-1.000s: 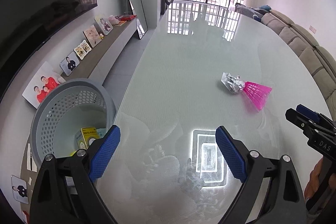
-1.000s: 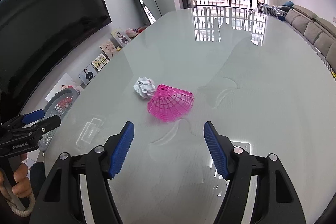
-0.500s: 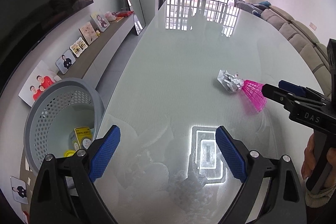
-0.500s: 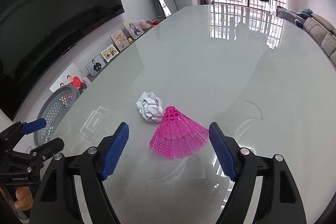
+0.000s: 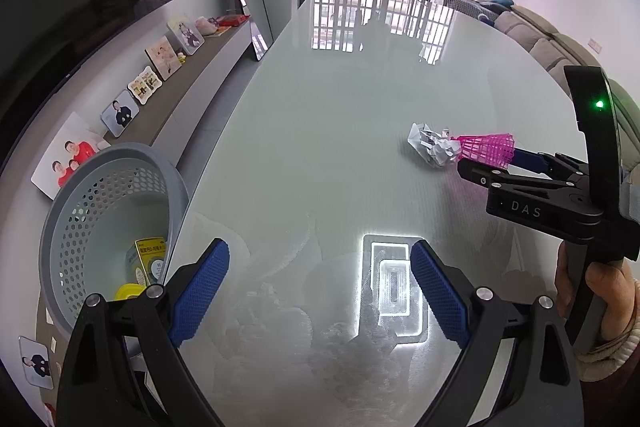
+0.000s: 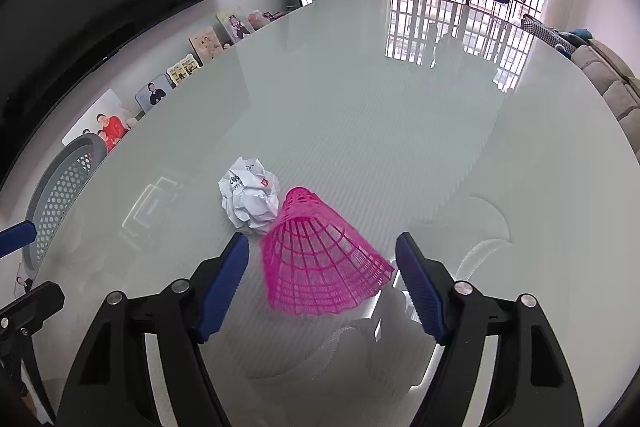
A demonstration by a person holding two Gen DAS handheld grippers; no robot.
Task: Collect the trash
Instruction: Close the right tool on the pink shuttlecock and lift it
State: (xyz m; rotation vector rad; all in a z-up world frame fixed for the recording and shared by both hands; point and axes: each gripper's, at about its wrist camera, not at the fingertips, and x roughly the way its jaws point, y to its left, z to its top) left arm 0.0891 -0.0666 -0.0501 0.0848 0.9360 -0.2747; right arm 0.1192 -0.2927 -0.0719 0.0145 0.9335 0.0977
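A pink mesh cone (image 6: 320, 267) lies on its side on the glass table (image 6: 400, 131), touching a crumpled white paper ball (image 6: 250, 201). My right gripper (image 6: 322, 243) straddles the cone's wide end. Its jaws are closing, and neither pad presses on the mesh. In the left wrist view the right gripper (image 5: 492, 163) reaches in from the right to the cone (image 5: 486, 147) and paper ball (image 5: 434, 147). My left gripper (image 5: 320, 251) stands open over bare glass near the table's edge, with nothing between its fingers. A grey perforated basket (image 5: 120, 155) stands below that edge.
The basket holds a yellow box (image 5: 150, 261) and a yellow lid (image 5: 128, 293). Framed photos (image 5: 124, 115) line a low shelf along the left wall under a dark screen. A sofa (image 5: 560, 47) runs along the right side. The left gripper (image 6: 28, 267) shows at the left edge.
My right gripper has moved forward and down to the pink cone, which now lies between its jaws. The left gripper has stayed in place.
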